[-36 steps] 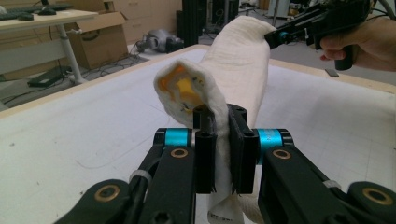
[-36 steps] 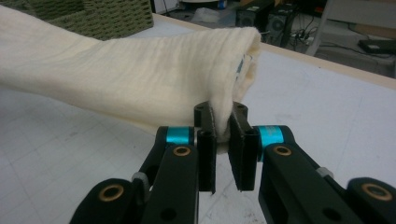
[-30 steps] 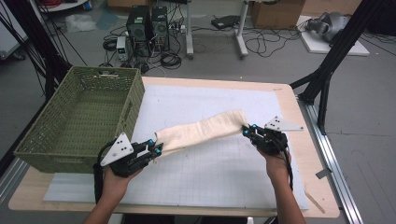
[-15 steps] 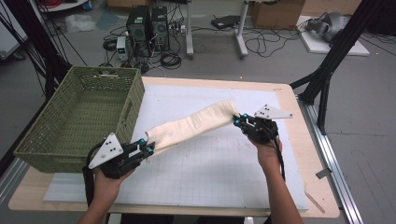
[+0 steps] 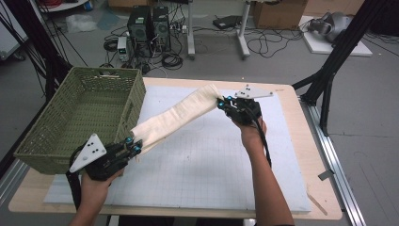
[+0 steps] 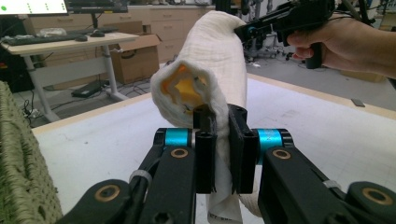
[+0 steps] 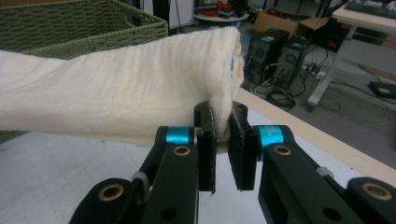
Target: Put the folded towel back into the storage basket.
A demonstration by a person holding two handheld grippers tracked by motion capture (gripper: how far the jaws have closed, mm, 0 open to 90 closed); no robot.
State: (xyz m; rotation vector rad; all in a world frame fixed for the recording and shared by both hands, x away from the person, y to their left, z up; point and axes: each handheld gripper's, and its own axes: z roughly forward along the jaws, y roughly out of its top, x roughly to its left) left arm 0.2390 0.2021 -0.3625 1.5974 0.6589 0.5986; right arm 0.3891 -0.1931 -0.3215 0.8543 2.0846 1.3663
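Observation:
A folded cream cloth (image 5: 176, 117) hangs stretched in the air between my two grippers, above the white gridded mat (image 5: 207, 165). My left gripper (image 5: 133, 147) is shut on its near-left end, close to the green basket's front corner. Seen from the left gripper view, the cloth (image 6: 210, 70) bunches up from between the jaws of my left gripper (image 6: 223, 154). At the far right, my right gripper (image 5: 221, 102) is shut on the other end. The right gripper view has the cloth (image 7: 121, 93) running off to the left from my right gripper (image 7: 222, 149).
A green woven basket (image 5: 80, 117) stands on the table's left side, with nothing visible inside it. The wooden table edge (image 5: 315, 155) runs along the right. Computers, cables and a black frame leg (image 5: 329, 84) stand beyond the table.
Both grippers have lifted the cloth and carried it left and away from me, toward the basket. The right end has risen higher, so the cloth slopes more steeply.

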